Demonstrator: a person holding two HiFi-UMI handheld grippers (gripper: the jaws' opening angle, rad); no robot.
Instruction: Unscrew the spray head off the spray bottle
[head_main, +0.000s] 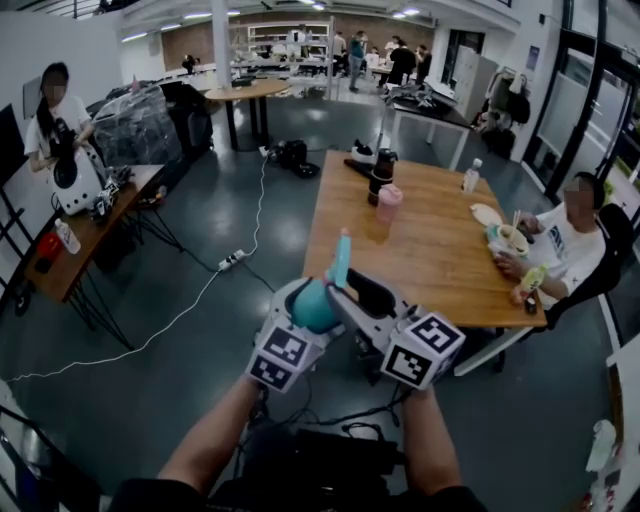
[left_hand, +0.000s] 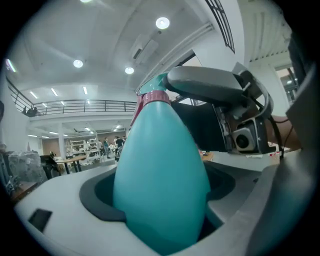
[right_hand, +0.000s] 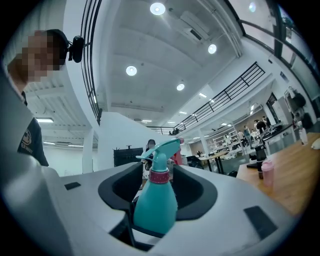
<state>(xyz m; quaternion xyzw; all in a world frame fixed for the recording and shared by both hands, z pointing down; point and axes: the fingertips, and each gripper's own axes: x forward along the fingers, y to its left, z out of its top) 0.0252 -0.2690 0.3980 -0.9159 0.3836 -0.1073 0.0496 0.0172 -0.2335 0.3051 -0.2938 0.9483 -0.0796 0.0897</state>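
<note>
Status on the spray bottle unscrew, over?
Left tool and right tool both shut on spray bottle, held aloft. Spray head not yet off. Nothing blocking.

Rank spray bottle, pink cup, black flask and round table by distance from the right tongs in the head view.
1. spray bottle, at the right tongs
2. pink cup, ahead
3. black flask, just behind the cup
4. round table, far back left
</note>
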